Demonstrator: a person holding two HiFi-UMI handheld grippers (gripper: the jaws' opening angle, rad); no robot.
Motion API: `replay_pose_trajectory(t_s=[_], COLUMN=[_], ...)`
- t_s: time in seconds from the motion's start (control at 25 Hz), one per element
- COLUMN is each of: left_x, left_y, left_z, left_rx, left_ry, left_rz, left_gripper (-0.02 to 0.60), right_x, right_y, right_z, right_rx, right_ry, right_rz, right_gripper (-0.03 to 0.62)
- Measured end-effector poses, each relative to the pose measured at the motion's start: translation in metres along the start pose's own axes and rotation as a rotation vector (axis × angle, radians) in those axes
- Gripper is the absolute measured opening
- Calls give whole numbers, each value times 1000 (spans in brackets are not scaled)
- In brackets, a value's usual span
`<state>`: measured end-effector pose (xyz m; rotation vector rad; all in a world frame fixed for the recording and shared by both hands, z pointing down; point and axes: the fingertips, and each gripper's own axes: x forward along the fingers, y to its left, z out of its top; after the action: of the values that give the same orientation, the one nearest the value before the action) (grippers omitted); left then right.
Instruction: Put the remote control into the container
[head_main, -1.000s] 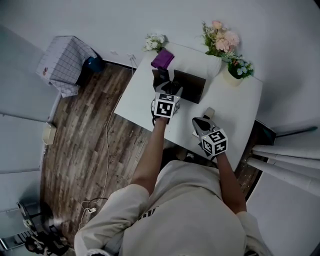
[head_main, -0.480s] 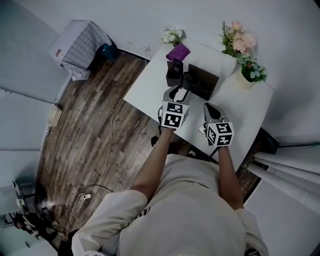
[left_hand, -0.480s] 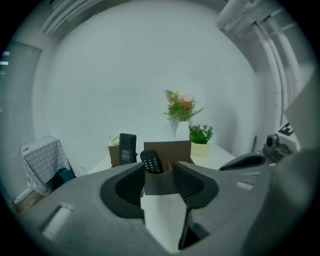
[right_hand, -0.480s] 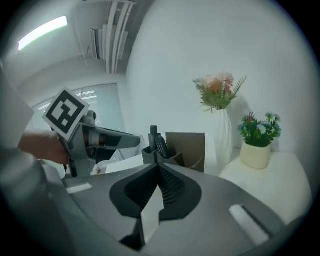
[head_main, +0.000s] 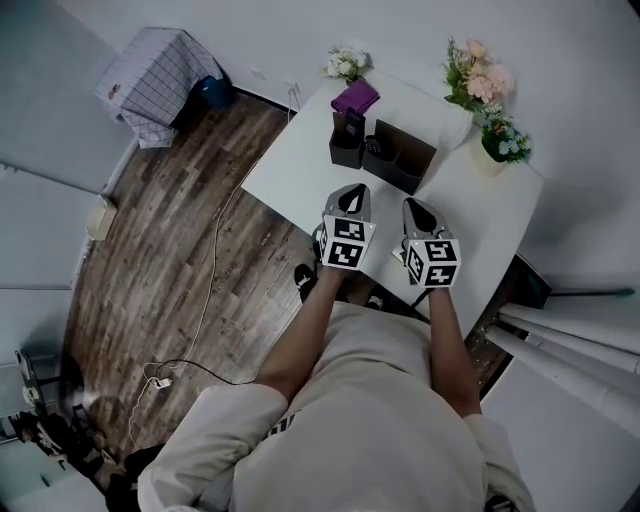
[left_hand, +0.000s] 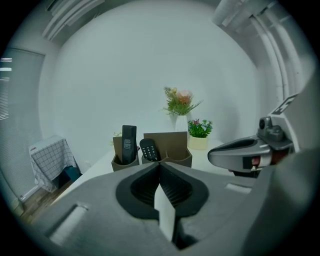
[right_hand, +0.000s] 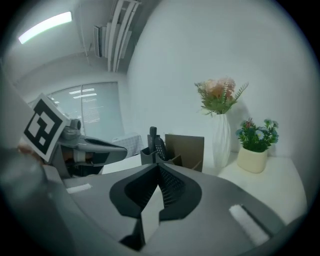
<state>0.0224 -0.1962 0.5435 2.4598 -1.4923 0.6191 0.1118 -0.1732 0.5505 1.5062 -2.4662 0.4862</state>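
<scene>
A black remote control leans in the left compartment of the brown container, keypad showing; in the head view this remote is a dark speck in the container. A taller remote stands upright in a separate small holder. My left gripper has just closed its jaws and is now shut with nothing between them, drawn back from the container. My right gripper is shut and empty, side by side with the left.
A purple object lies behind the small holder. A white vase of pink flowers and a cream pot plant stand at the table's back right. White flowers sit at the back left corner. The table's near edge is under both grippers.
My left gripper has pulled back from the containers toward the person and its jaws have closed empty. The remote stays in the container. My right gripper has come up beside the left.
</scene>
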Motion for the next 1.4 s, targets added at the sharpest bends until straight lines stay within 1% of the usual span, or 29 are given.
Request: replay_pose_trajectory(t_s=[0.08,0.16,0.4,0.6,0.72,0.8,0.92,1.04,1.16,1.28,1.36,1.4], left_x=[-1,-2,-4,-3,-2,1,7,15,28,47,59,65], left_y=[-6,-9,-10,-7,-9,-16,-30,-48,-70,-94,-111,-120], left_z=[-2,-6,-18,-19,-18,-18,-19,-21,-27,-33,-37,-40], left_rx=[-3,-8,-16,-23,-35,-35,-22,11,36,52,59,59], left_ry=[1,14,47,42,31,38,55,90,157,232,284,317], left_rz=[-10,-18,-19,-6,-21,-38,-64,-105,-178,-258,-309,-337], left_gripper=[2,2,2,2,3,3,3,3,10,53,63,82], right_x=[-1,-2,-2,0,-2,-4,-10,-19,-33,-53,-71,-81], right_y=[-11,-17,-14,-12,-13,-17,-30,-43,-59,-83,-99,-106], right_z=[0,0,-3,-4,-4,-5,-6,-12,-23,-36,-48,-55], right_rx=[4,9,16,7,7,13,25,54,89,130,164,183], right_ry=[3,10,24,27,27,26,25,26,36,42,49,54], right_rz=[-52,-80,-76,-63,-66,-84,-133,-171,-209,-265,-310,-333], right_gripper=[3,3,3,3,3,3,3,3,3,3,3,3])
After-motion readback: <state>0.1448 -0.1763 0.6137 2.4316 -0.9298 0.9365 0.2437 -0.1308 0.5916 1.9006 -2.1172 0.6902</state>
